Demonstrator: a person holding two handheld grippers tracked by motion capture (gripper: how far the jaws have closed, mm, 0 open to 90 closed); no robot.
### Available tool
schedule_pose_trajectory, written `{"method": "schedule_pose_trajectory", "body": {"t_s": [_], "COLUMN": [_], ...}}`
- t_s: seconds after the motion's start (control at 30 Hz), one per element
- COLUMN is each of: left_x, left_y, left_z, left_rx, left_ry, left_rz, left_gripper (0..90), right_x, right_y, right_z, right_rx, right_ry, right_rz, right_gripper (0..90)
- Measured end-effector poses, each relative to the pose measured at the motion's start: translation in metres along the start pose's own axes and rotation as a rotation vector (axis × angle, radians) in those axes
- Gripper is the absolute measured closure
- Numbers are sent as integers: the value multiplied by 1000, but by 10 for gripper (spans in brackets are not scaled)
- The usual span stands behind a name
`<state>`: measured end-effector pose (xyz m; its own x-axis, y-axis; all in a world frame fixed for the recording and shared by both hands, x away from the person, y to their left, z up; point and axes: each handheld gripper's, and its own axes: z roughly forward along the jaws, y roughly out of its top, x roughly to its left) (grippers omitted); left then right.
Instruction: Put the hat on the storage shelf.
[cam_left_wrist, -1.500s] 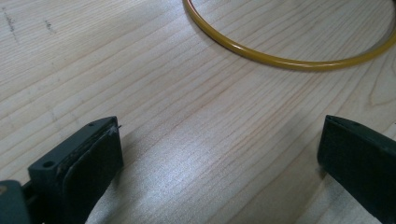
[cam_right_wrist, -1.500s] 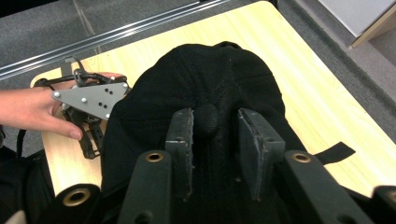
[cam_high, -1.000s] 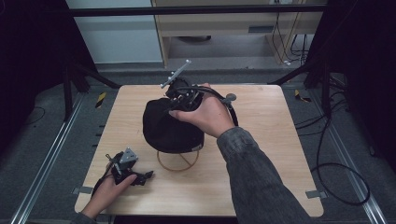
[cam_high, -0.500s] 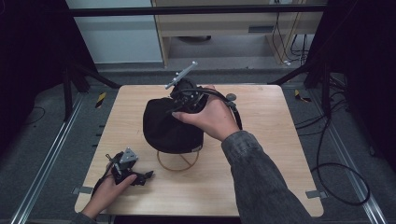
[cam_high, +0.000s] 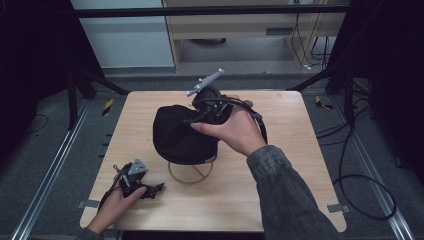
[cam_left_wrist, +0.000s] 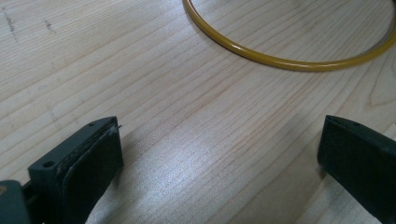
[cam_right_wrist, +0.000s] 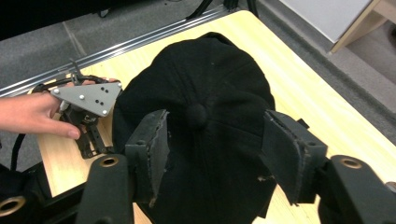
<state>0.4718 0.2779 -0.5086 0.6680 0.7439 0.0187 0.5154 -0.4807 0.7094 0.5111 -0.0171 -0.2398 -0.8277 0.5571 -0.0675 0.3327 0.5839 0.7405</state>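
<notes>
My workspace is a pale wooden table (cam_high: 280, 200) on a grey floor, with dark framing around it and a cabinet behind. Near its middle a black cap (cam_high: 177, 132) sits on a stand whose yellow wire ring base (cam_high: 189, 172) rests flat on the wood below it.

From above, I see my right gripper (cam_high: 200, 117) held over the far right side of the cap, the hand wrapped around its body and the grey three-cornered plate sticking up behind. In the right gripper view, its jaws straddle the crown, one pad on each side of the top button (cam_right_wrist: 196, 114). The jaws have just been opening; there is a visible gap between each pad and the fabric, so they stand apart and grip nothing.

My left gripper (cam_high: 152, 189) lies low at the near left corner of the table, well apart from the cap. In the left gripper view its jaws are spread wide over bare wood, with the ring's arc (cam_left_wrist: 285, 58) curving across the boards ahead of them.
</notes>
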Motion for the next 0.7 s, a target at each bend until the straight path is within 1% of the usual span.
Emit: {"method": "schedule_pose_trajectory", "body": {"t_s": [0.03,0.07,0.1,0.17,0.2,0.23,0.27,0.3,0.33,0.43,0.47,0.53,0.7], "left_x": [0,0,0,0,0,0,0,0,0,0,0,0,0], "left_y": [0,0,0,0,0,0,0,0,0,0,0,0,0], "left_z": [0,0,0,0,0,0,0,0,0,0,0,0,0], "left_rx": [0,0,0,0,0,0,0,0,0,0,0,0,0], "left_ry": [0,0,0,0,0,0,0,0,0,0,0,0,2], "left_rz": [0,0,0,0,0,0,0,0,0,0,0,-1,-2], "left_gripper": [0,0,0,0,0,0,0,0,0,0,0,0,0], "right_x": [0,-1,-1,-2,-2,-4,-4,-5,-8,-10,-12,-14,-20], "right_y": [-1,-3,-3,-5,-6,-8,-8,-10,-13,-14,-18,-21,-31], "right_z": [-1,-3,-3,-6,-7,-9,-9,-10,-12,-12,-17,-21,-33], "right_rx": [-3,-10,-10,-16,-22,-30,-30,-34,-39,-36,-46,-62,-75], "right_ry": [-3,-10,-10,-32,-33,-45,-45,-55,-71,-77,-92,-96,-112], "right_rz": [5,12,12,22,29,50,50,58,78,85,91,92,101], "right_gripper": [393,352,352,285,262,196,196,178,133,118,107,93,78]}}
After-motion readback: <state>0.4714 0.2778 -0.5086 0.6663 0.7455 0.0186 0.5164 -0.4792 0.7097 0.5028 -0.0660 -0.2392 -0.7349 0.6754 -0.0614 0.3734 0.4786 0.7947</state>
